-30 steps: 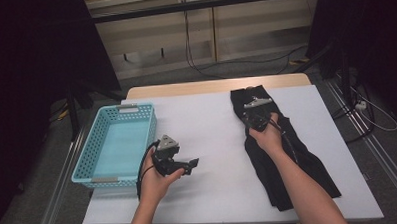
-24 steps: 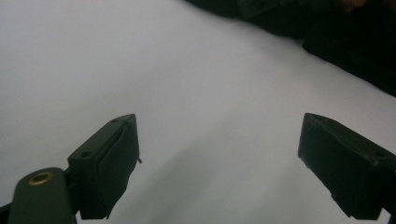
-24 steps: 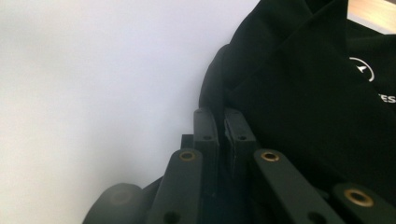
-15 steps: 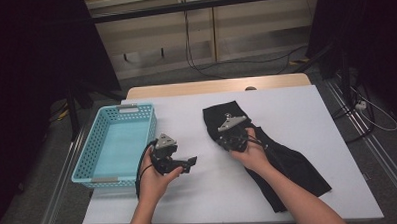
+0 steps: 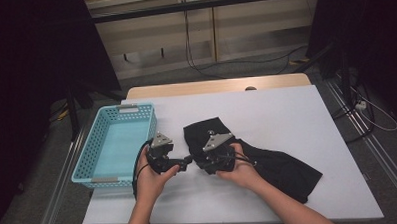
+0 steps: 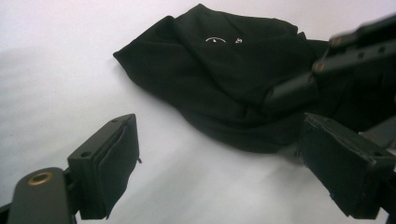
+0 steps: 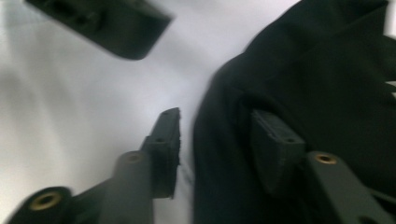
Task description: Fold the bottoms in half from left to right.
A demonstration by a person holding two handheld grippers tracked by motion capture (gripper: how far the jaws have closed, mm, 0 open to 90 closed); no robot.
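My right gripper [image 5: 208, 164] has dragged the black garment [image 5: 268, 162] leftward toward nine o'clock, jaws parted astride its folded edge. My left gripper [image 5: 187, 161] waits released beside it, so a handover toward the blue basket [image 5: 96, 171] looks likely.

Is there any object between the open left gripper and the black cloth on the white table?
Nothing visible stands between them. The left gripper is open, and bare white table lies between its jaws and the near edge of the black fabric garment. The right gripper sits on the cloth's edge, to the side.
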